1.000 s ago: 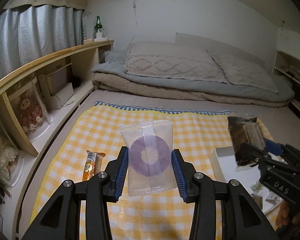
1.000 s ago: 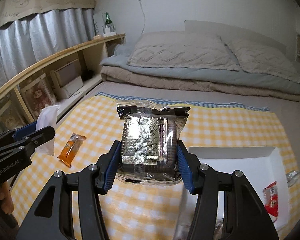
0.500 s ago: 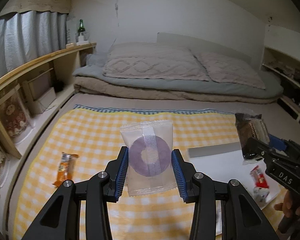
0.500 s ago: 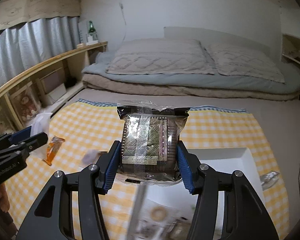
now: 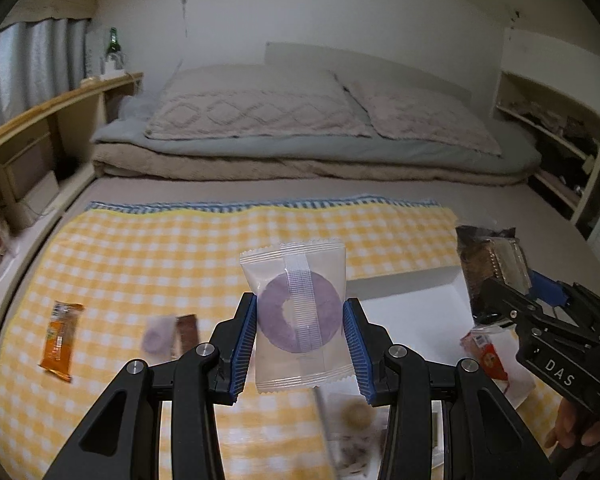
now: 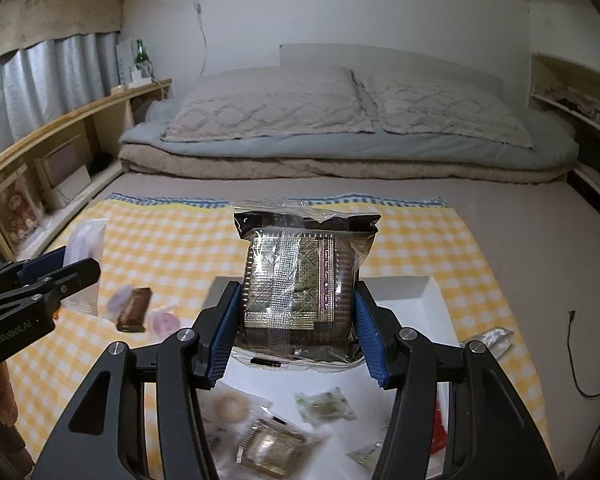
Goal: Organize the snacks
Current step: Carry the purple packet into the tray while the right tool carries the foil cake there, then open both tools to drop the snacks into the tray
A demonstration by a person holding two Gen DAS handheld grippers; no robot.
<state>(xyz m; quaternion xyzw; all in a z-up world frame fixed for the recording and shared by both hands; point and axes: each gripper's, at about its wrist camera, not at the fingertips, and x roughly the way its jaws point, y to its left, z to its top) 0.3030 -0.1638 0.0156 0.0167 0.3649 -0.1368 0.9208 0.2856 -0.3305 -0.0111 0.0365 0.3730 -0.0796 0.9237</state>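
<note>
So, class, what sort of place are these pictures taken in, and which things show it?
Most likely a bedroom: two quilted pillows on folded bedding, a curtained window, and a wooden bedside shelf. The snacks lie on a checked cloth over the mattress.

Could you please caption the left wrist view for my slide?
Left gripper holding a purple ring snack packet above the yellow checked cloth.

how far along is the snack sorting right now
Partly done: several wrapped snacks already lie in the white tray. In hand: left tongs grip a purple ring cookie packet, right tongs a dark biscuit pack. Left: an orange snack bar and small packets on the checkered cloth.
</note>
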